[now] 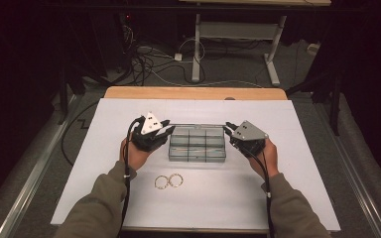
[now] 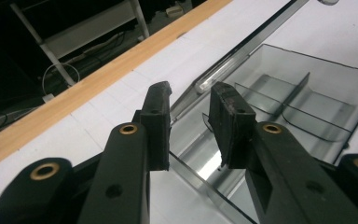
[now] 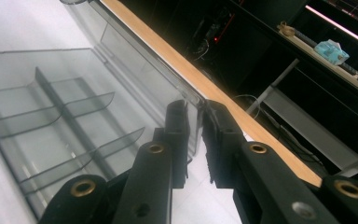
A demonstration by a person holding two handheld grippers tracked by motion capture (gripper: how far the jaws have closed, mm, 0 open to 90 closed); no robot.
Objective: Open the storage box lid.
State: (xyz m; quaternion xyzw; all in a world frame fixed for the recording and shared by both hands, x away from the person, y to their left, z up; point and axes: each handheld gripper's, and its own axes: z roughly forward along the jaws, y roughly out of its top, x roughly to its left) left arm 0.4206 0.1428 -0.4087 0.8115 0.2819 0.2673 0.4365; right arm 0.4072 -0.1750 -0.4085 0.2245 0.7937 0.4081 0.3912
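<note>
Grip comes first: the right claw [image 3: 196,109] is clenched on the end of the clear lid [image 3: 135,56], with the thin pane caught between its pads right at the corner. The left claw [image 2: 191,93] straddles the lid's other end with its jaws standing a little apart, and I cannot tell whether its pads bite. The step looks like swinging the lid on its hinge, so the left claw should probably be firmly seated before any more lift. Both ends should then rise together, so that the pane does not twist or slip from such a shallow hold, and the base should stay flat on the counter. Between the two claws, reaching out ahead of each, lies the divided box [image 1: 197,157], a clear tray with empty compartments. Two thin rings [image 1: 168,181] lie touching each other behind the claws, on the person's side, clear of the lid's swing. Under everything is the counter [image 1: 302,148], a white sheet with a wooden edge [image 1: 193,92] showing beyond the claws at the far side. Past that the room is dark, with loose cables [image 1: 149,64] on the floor, the legs of a pale desk frame [image 1: 238,29], and a blue tissue pack [image 3: 331,51] on a shelf off beyond the right claw.
</note>
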